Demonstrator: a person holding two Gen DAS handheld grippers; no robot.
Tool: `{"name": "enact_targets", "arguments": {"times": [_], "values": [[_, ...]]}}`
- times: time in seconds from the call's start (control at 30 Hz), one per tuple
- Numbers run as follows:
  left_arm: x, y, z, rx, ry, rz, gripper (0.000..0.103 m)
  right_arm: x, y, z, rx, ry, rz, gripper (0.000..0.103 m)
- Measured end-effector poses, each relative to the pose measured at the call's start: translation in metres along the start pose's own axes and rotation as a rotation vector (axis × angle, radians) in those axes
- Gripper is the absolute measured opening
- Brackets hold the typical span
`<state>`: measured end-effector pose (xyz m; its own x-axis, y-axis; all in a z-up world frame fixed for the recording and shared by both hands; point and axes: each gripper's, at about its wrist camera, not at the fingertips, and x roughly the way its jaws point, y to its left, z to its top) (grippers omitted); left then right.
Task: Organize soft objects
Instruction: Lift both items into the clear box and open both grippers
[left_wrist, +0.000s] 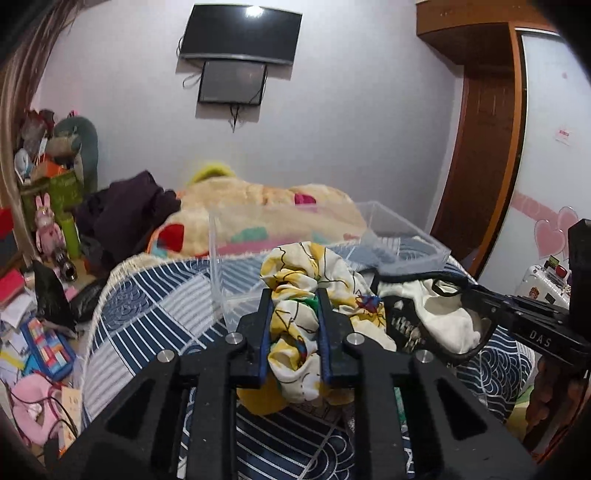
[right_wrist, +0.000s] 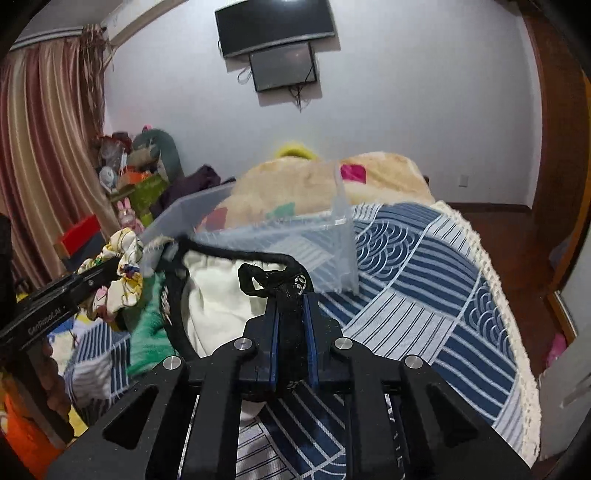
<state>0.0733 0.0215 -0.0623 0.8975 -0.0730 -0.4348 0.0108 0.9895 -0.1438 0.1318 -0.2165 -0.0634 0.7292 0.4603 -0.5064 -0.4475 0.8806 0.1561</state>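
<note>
Two grips: both hand-held grippers were loaded, each closed on a separate soft item above the bed (left_wrist: 155, 295).
Left hand-held gripper (left_wrist: 295, 295): its jaws were clamped on a bunched yellow-and-white printed cloth (left_wrist: 303, 273), which spilled over the fingers and hung below them.
Right hand-held gripper (right_wrist: 291, 299): its jaws pinched the black trim (right_wrist: 258, 282) of a white garment (right_wrist: 218, 291), whose dark edging looped away toward the bin; the white body sagged to the gripper's left.
Clear plastic bin (left_wrist: 402, 236): it sat on the blue-and-white patterned bedspread just behind both items, and looked empty as far as could be seen through its walls.
Other soft things: a green cloth (right_wrist: 147, 332) lay on the bed beside the white garment; a cream plush blanket (left_wrist: 258, 206) was heaped behind the bin.
Step in hand: judged to be the carry stage, with both items held near the bin's front wall but neither inside it.
Next move: each load probably needed lifting over the rim before release; the trailing fabric and black loop could snag the wall, so clearance mattered.
</note>
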Motion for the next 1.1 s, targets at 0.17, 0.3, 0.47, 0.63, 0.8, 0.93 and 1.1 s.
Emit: {"name": "enact_targets", "arguments": {"times": [0.17, 0.3, 0.47, 0.63, 0.8, 0.93, 1.1], "values": [[-0.008, 0.005, 0.010, -0.016, -0.023, -0.015, 0.020, -0.017, 0.004, 0.007, -0.013, -0.056, -0.006, 0.011], [-0.012, 0.012, 0.022, -0.030, -0.033, -0.031, 0.020, -0.028, 0.012, 0.023, -0.022, -0.102, 0.004, 0.010], [-0.012, 0.022, 0.039, -0.044, -0.052, -0.037, 0.020, -0.034, 0.019, 0.042, -0.051, -0.162, 0.017, 0.010], [-0.002, 0.030, 0.052, -0.046, -0.051, -0.024, 0.020, -0.032, 0.026, 0.064, -0.077, -0.206, 0.039, 0.010], [0.016, 0.032, 0.062, -0.032, -0.026, -0.009, 0.020, -0.024, 0.042, 0.092, -0.124, -0.272, 0.041, 0.010], [0.033, 0.033, 0.066, -0.022, -0.005, 0.004, 0.020, -0.004, 0.052, 0.104, -0.144, -0.290, 0.026, 0.010], [0.063, 0.036, 0.067, -0.013, 0.067, 0.022, 0.020, 0.037, 0.049, 0.103, -0.129, -0.229, -0.004, 0.010]]}}
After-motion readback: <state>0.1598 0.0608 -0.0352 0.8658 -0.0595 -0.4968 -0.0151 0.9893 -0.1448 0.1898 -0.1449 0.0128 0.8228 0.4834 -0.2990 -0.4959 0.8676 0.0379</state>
